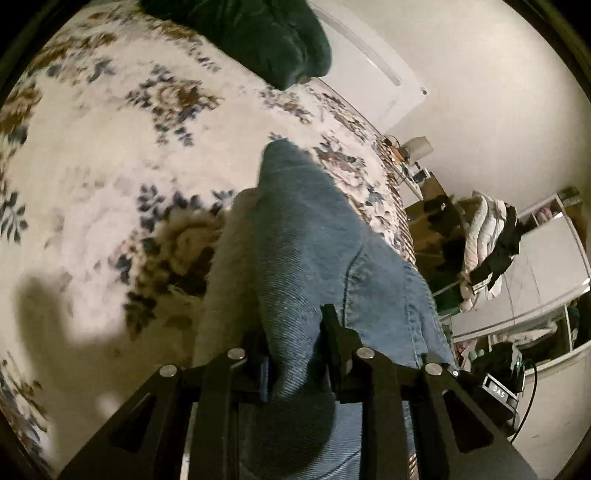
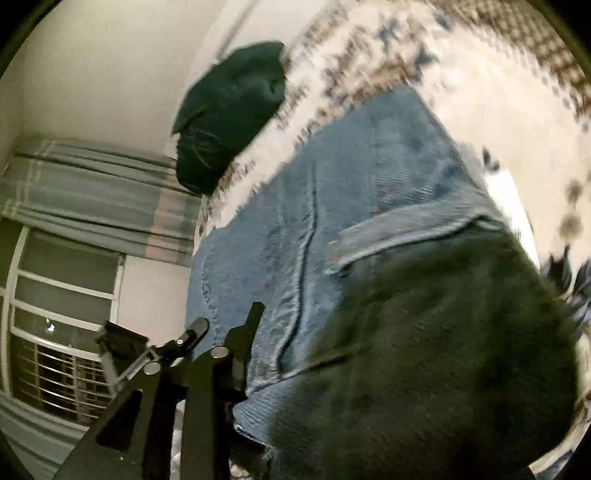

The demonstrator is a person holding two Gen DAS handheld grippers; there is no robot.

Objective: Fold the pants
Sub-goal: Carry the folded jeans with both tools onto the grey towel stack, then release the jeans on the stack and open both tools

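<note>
Light blue denim pants (image 1: 306, 243) lie on a floral bedspread (image 1: 92, 155). In the left wrist view my left gripper (image 1: 295, 343) is shut on a bunched fold of the denim, which runs between the fingers and away toward the bed's far edge. In the right wrist view the pants (image 2: 369, 177) spread over the bed, and a dark fold of them fills the lower right. My right gripper (image 2: 266, 332) shows one black finger (image 2: 251, 328) pressed against the denim edge; the other finger is hidden behind the cloth.
A dark green pillow (image 1: 266, 33) sits at the bed's far end, also in the right wrist view (image 2: 229, 114). A chair with piled clothes (image 1: 487, 243) and a cluttered desk stand beyond the bed. A window with striped curtain (image 2: 92, 192) is at left.
</note>
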